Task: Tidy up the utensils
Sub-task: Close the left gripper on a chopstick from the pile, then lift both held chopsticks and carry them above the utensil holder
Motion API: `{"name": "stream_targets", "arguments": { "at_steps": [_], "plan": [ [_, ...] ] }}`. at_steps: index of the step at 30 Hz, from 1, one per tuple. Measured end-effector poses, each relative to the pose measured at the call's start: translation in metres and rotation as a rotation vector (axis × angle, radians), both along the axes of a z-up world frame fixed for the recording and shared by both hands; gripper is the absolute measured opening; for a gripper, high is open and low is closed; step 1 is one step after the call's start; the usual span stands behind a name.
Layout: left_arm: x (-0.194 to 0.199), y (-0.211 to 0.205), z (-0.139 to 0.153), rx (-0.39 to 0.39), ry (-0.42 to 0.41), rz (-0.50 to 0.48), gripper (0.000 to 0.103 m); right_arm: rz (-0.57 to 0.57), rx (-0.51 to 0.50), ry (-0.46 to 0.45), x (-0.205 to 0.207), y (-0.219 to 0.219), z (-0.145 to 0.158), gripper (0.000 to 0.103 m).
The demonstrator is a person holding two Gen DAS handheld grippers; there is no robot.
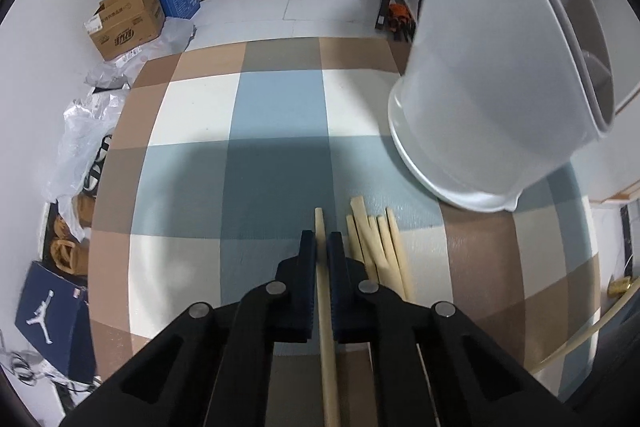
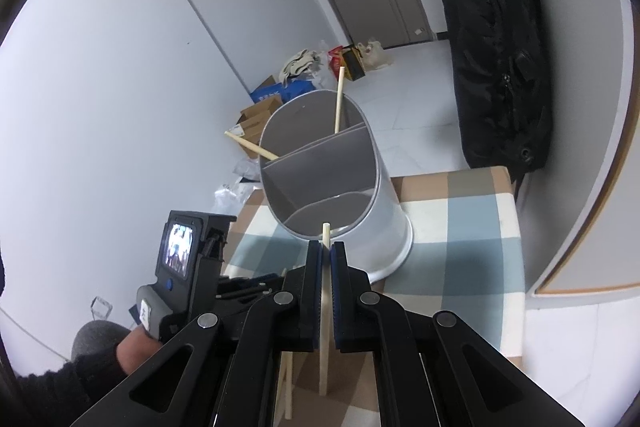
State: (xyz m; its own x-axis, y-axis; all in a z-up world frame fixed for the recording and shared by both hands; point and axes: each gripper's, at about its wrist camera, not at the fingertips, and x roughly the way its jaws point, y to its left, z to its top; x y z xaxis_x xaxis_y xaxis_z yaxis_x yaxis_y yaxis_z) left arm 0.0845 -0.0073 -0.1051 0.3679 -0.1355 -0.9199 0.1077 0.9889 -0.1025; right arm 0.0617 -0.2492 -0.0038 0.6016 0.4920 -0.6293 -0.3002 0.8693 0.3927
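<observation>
My left gripper (image 1: 321, 241) is shut on a wooden chopstick (image 1: 326, 315), low over the checked tablecloth (image 1: 240, 155). Several more chopsticks (image 1: 380, 247) lie on the cloth just right of it. The grey divided utensil holder (image 1: 500, 87) stands to the upper right. In the right wrist view my right gripper (image 2: 327, 251) is shut on another chopstick (image 2: 325, 307), held just before the rim of the holder (image 2: 332, 179). Two chopsticks (image 2: 339, 99) stand in the holder's far compartment. The left gripper's body (image 2: 192, 267) shows at the lower left.
The table's far edge (image 1: 280, 45) drops to a tiled floor with cardboard boxes (image 1: 128, 19) and bags. A black backpack (image 2: 496, 47) hangs beyond the table in the right wrist view. A grey cabinet side (image 2: 592, 187) borders the table's right.
</observation>
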Motion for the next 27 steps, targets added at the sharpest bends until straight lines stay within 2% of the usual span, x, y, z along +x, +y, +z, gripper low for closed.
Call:
{"name": "stream_targets", "arguments": {
  "at_steps": [5, 14, 27],
  "plan": [
    [-0.004, 0.004, 0.011, -0.016, -0.047, 0.047, 0.002, -0.003, 0.008, -0.006, 0.003, -0.001, 0.001, 0.004],
    [-0.032, 0.016, 0.063, -0.107, -0.244, 0.079, 0.002, 0.003, 0.015, -0.049, -0.003, 0.005, 0.007, 0.004],
    [-0.047, 0.027, 0.098, -0.139, -0.356, 0.050, 0.001, 0.014, 0.019, -0.127, -0.021, 0.015, 0.015, 0.003]
  ]
}}
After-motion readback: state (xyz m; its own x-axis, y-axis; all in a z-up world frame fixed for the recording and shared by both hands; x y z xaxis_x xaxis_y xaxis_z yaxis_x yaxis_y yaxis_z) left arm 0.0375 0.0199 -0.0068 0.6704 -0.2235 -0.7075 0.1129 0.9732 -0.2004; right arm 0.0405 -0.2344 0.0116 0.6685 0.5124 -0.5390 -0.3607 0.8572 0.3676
